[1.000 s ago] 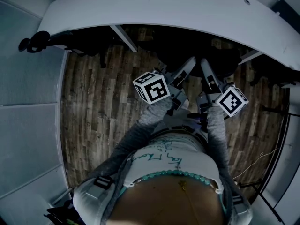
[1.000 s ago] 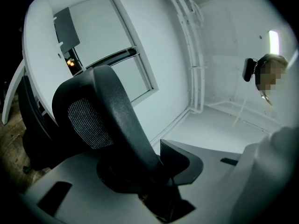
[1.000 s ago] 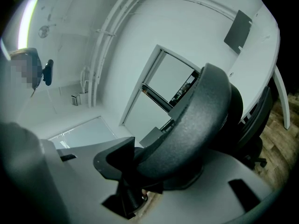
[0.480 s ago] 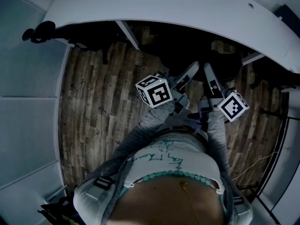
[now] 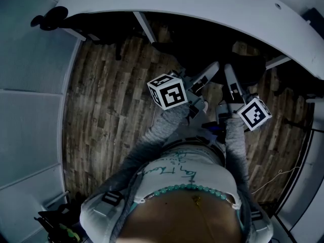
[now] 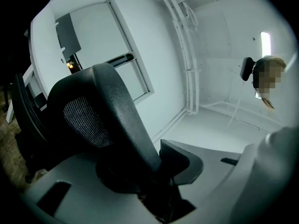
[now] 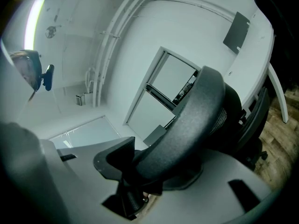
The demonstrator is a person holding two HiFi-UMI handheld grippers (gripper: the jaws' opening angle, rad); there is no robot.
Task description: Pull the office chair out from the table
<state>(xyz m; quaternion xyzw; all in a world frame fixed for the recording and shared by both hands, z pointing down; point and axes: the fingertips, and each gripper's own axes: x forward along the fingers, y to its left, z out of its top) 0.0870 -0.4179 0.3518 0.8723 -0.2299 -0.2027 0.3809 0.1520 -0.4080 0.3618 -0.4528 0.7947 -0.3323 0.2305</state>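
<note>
You are in the pulling step: your left gripper (image 5: 210, 71) and right gripper (image 5: 230, 77) are both clamping the top rim of the black mesh-backed office chair (image 6: 105, 106). The chair is sitting at your twelve o'clock, seemingly tucked under the curved white table (image 5: 202, 4). Next, you are likely keeping both grips firm and drawing it evenly toward six o'clock across the wood-plank floor (image 5: 106, 100).
</note>
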